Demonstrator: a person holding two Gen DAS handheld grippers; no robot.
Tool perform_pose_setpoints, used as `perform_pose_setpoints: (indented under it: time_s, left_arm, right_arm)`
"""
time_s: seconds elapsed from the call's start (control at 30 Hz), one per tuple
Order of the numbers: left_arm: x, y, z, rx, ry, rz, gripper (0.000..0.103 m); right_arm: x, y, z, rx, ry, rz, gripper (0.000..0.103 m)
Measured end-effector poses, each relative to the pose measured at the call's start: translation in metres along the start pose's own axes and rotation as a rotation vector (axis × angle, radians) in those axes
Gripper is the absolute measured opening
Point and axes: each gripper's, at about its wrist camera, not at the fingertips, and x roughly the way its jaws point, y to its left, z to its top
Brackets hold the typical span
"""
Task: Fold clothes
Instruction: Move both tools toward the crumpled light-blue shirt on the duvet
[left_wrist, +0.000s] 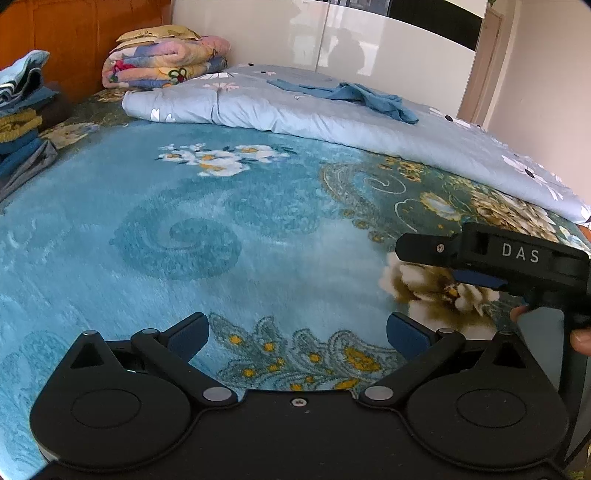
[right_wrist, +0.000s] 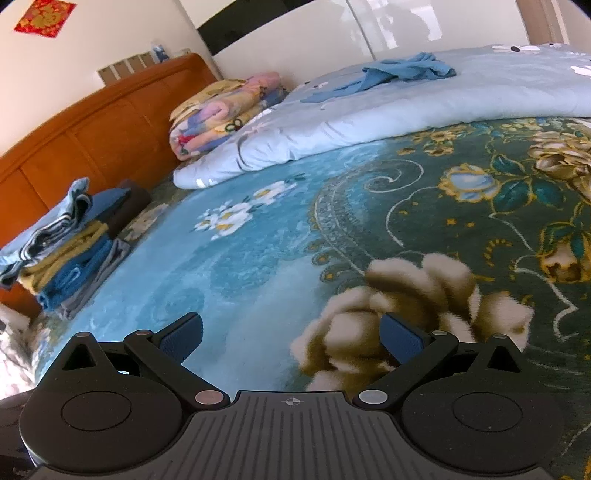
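Observation:
A crumpled blue garment lies unfolded on the pale blue quilt at the far side of the bed; it also shows in the right wrist view. A stack of folded clothes sits at the left by the headboard, and in the right wrist view too. My left gripper is open and empty over the blue floral blanket. My right gripper is open and empty above the blanket's white flower; it shows from the side in the left wrist view.
A folded multicoloured quilt lies against the orange headboard. A glossy white wardrobe stands behind the bed. The pale quilt forms a raised ridge across the far half of the bed.

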Motion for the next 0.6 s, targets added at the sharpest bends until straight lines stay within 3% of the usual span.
perform_pose_setpoints:
  time_s: [0.43,0.6]
  left_arm:
    - [0.018,-0.002,0.011,0.049,-0.045,0.021,0.102]
    - [0.031,0.0,0.027,0.057,-0.035,-0.001,0.102]
  right_arm:
    - [0.005,-0.003,0.004,-0.023,0.001,-0.024,0.103]
    - [0.016,-0.006,0.015,0.02,0.056,-0.025,0.103]
